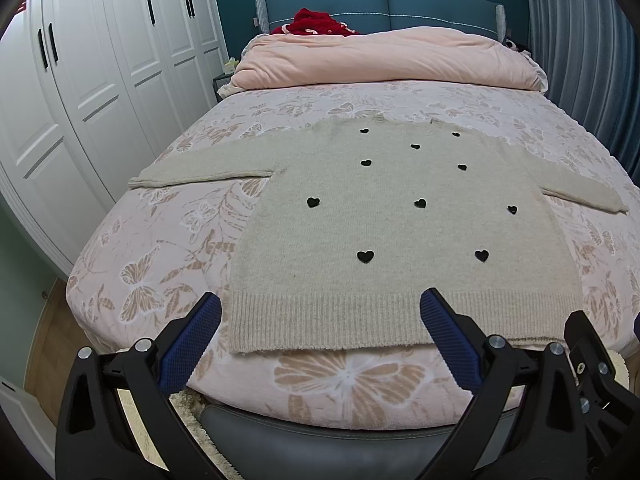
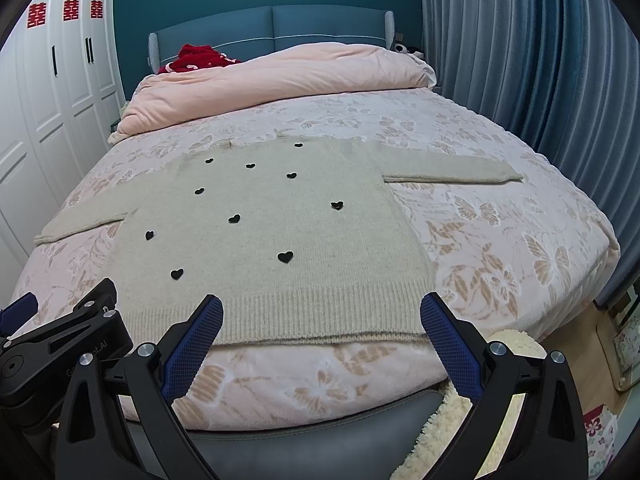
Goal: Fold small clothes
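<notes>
A beige knit sweater (image 1: 396, 232) with black hearts lies flat on the bed, both sleeves spread out sideways, its ribbed hem nearest me. It also shows in the right wrist view (image 2: 280, 232). My left gripper (image 1: 320, 304) is open and empty, hovering just in front of the hem's left half. My right gripper (image 2: 322, 306) is open and empty, in front of the hem's right half. The right gripper's body shows at the right edge of the left wrist view (image 1: 592, 356).
The bed (image 1: 160, 248) has a pink butterfly-print cover. A folded pink duvet (image 1: 384, 60) and red fabric (image 1: 316, 24) lie near the blue headboard. White wardrobes (image 1: 80, 100) stand to the left, blue curtains (image 2: 540, 60) to the right. A fluffy cream rug (image 2: 452, 432) lies below the bed's foot.
</notes>
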A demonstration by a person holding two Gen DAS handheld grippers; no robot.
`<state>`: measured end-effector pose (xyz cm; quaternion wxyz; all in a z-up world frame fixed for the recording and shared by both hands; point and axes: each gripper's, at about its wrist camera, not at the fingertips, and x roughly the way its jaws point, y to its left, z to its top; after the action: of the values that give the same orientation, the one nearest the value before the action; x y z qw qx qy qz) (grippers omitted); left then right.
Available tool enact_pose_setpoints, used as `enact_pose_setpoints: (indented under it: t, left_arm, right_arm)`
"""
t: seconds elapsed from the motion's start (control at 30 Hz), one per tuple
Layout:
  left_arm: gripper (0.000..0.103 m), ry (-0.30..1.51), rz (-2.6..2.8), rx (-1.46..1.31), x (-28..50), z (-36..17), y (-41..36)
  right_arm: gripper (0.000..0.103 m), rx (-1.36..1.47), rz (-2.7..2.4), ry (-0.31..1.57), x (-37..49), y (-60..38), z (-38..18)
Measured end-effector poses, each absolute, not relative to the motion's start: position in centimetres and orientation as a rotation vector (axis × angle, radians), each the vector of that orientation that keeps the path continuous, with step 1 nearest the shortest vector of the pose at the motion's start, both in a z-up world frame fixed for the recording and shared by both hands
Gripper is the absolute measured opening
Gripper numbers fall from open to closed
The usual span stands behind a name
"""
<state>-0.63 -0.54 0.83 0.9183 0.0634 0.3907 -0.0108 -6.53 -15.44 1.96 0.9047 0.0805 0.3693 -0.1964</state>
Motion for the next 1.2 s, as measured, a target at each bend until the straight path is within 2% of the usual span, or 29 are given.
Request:
enact_pose_setpoints:
  t: [1.2]
  left_arm:
    - [0.096, 0.804, -0.02, 0.133, -0.67, 0.82, -0.48]
  right_arm:
    - [0.098, 0.171, -0.404, 0.768, -6.45, -15.52, 1.9]
